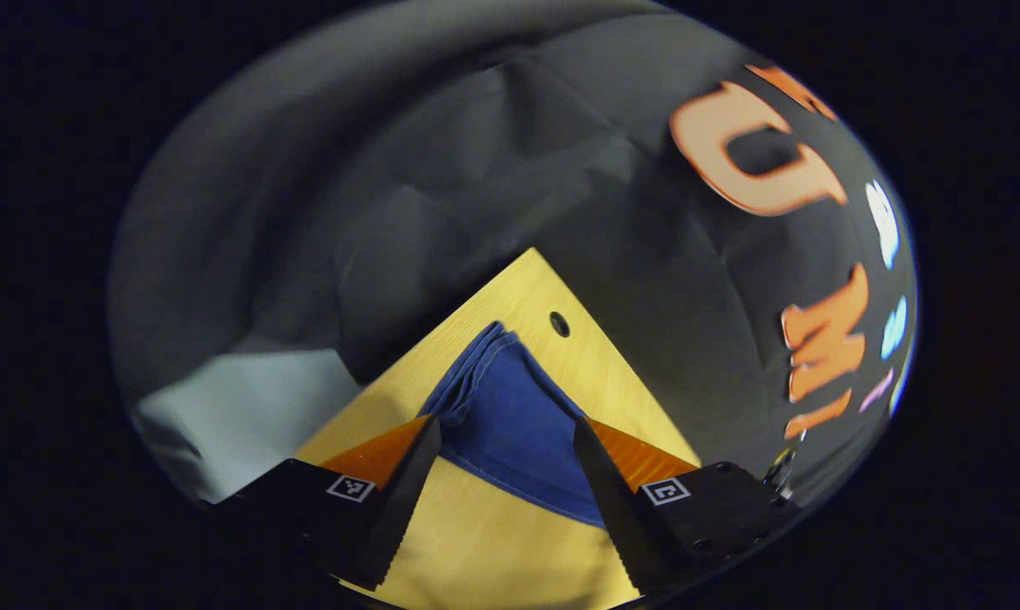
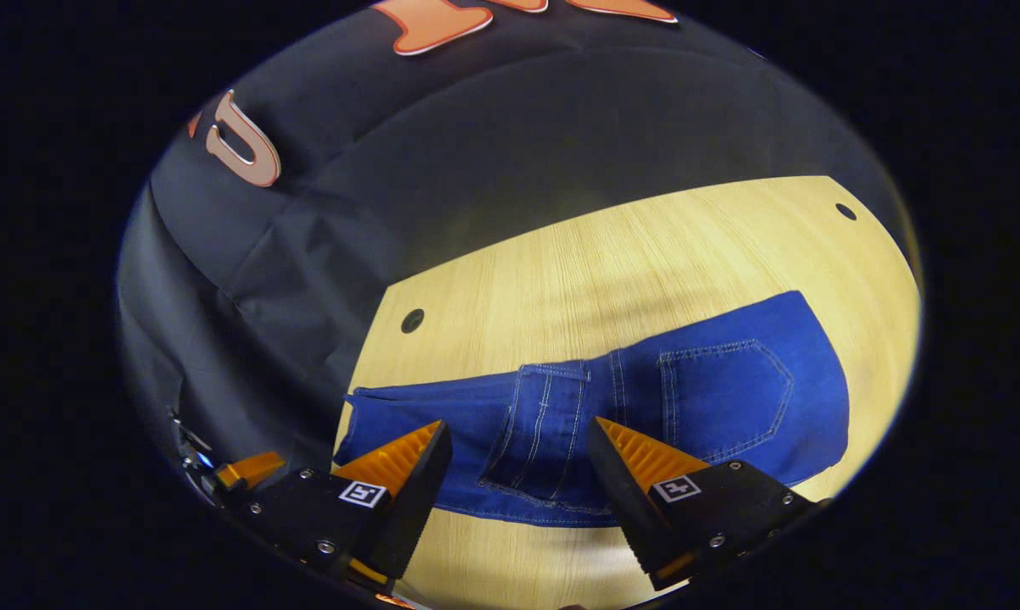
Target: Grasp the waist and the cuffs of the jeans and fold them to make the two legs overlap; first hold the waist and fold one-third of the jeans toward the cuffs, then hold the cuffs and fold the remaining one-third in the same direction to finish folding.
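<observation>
Left gripper view looks along the left tongs (image 1: 506,457), spread wide and holding nothing, toward the cuff end of the jeans (image 1: 510,415). The denim lies flat on the wooden tabletop (image 1: 493,542), the cuffs bunched toward a corner, just short of a round hole (image 1: 559,324) in the wood.

In the right gripper view the right tongs (image 2: 518,462) are likewise spread and empty, poised over the waist end of the jeans, where a back pocket (image 2: 726,394) and a second stitched pocket beside it face up. The garment appears already doubled lengthwise, though I cannot tell whether the legs line up exactly.

Risks, as I judge them: a pinch at the waist may catch only the top layer, so the lower leg drags and the overlap slips; if one side lifts ahead of the other, the fold would skew. The cuffs sit near the tabletop corner, so a pull that way could slide them over the edge.

The booth's black cloth (image 1: 391,169) hangs close behind the tabletop; a pale patch (image 1: 247,407) shows beyond its edge. Nothing else lies on the wood to block the fold.
</observation>
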`<state>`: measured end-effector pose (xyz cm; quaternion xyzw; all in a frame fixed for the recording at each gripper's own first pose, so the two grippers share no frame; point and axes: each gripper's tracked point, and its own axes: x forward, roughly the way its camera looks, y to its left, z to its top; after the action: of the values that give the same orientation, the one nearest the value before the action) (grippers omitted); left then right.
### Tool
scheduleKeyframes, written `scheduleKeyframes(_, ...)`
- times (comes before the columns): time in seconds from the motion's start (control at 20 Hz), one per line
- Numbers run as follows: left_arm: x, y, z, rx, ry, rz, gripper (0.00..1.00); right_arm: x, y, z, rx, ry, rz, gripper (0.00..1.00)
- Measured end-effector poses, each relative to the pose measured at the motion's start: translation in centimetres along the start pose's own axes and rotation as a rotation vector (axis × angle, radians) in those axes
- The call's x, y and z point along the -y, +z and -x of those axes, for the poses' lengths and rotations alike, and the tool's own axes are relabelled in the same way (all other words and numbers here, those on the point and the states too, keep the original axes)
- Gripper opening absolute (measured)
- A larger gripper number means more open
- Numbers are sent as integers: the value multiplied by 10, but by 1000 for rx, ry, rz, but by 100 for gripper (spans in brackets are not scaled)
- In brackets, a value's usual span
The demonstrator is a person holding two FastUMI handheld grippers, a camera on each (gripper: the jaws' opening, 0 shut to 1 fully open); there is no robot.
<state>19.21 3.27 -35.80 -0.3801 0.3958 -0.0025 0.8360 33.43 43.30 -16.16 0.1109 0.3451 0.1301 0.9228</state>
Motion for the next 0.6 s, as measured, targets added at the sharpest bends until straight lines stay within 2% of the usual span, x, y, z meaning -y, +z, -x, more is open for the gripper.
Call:
scheduleKeyframes(0.05,-2,-1,-4,0,37,86,98,2,6,8,2,12,-4,98)
scheduleKeyframes(0.15,-11,-3,-12,2,112,130,98,9,16,18,4,19,-13,98)
scheduleKeyframes(0.2,-7,-2,-15,4,127,139,98,16,20,22,3,19,-18,98)
scheduleKeyframes(0.35,-15,-11,-23,9,168,141,98,30,29,30,1,16,-42,98)
scheduleKeyframes(0.4,-14,-12,-24,5,173,142,95,37,31,30,2,13,-48,98)
scheduleKeyframes(0.5,-11,-11,-35,17,163,134,98,48,34,31,-1,10,-63,98)
scheduleKeyframes(0.6,-11,-11,-46,23,186,93,98,56,33,33,-7,8,-85,98)
